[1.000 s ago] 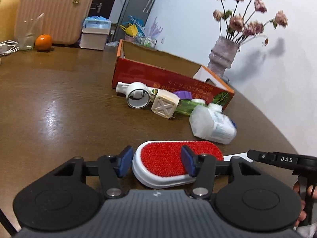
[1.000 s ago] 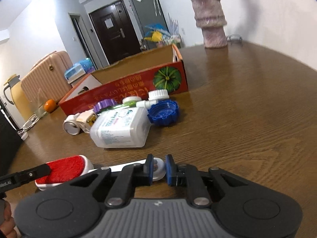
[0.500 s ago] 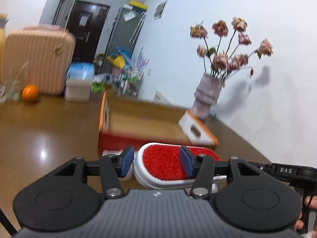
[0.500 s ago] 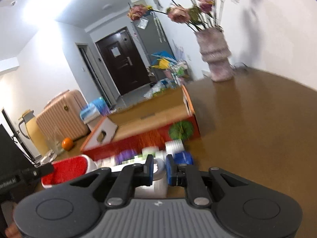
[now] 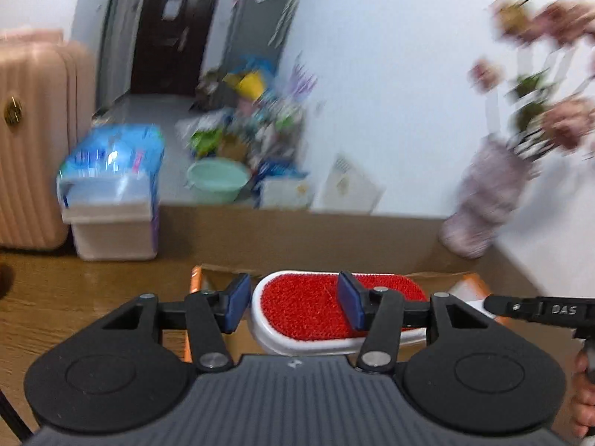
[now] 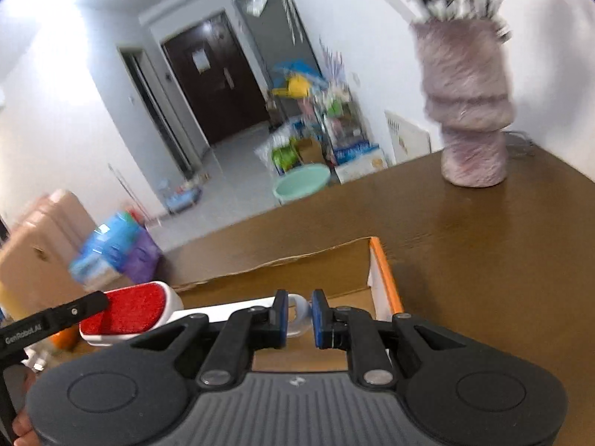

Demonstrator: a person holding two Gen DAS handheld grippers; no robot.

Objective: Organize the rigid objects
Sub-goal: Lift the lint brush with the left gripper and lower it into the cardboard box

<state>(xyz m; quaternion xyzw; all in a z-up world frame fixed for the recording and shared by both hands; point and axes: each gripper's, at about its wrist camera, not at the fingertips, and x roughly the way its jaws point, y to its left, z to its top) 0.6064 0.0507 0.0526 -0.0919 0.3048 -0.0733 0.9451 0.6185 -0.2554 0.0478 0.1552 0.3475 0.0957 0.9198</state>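
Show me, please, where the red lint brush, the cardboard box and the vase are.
red lint brush (image 5: 305,304): left wrist view, on its red pad.
cardboard box (image 6: 383,271): right wrist view, on its orange edge.
vase (image 6: 468,111): right wrist view, on its body.

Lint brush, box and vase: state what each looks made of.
Lint brush: glossy white plastic shell, red napped fabric pad, fuzzy-looking. Box: cardboard, matte brown inside, ragged torn rim, orange printed outside. Vase: rough mauve surface, perhaps ceramic; blur leaves it open.
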